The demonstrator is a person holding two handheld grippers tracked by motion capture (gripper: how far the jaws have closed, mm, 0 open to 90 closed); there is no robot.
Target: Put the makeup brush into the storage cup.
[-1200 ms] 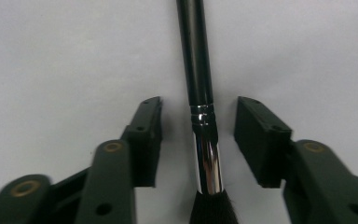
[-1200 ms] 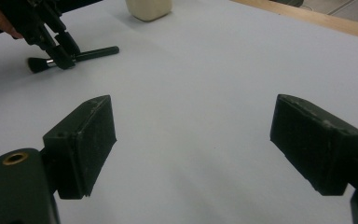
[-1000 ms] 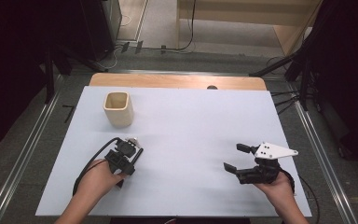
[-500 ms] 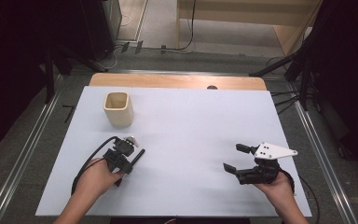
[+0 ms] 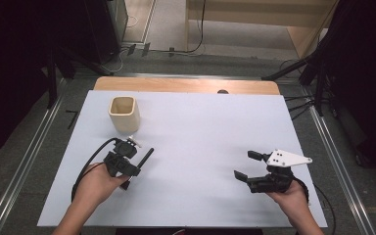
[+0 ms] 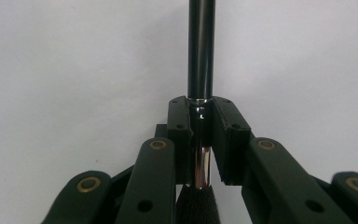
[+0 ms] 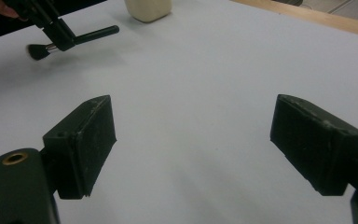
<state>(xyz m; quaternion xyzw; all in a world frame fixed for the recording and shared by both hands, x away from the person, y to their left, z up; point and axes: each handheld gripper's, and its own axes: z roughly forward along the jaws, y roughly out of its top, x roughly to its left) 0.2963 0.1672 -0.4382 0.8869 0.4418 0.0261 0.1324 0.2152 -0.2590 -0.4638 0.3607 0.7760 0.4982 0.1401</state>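
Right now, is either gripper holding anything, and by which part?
The left gripper is shut on a black brush, its fingers clamped on the metal collar between handle and bristles. The right gripper is open and holds nothing.

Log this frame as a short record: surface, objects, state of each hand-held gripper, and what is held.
surface: white table top
objects: beige cup, upright, far left; black makeup brush
left hand-held gripper: shut on the brush near its metal ferrule, handle pointing away, bristles toward the hand
right hand-held gripper: open, nothing between the jaws, near right of the table
cup contents: none seen
contact: brush and cup apart
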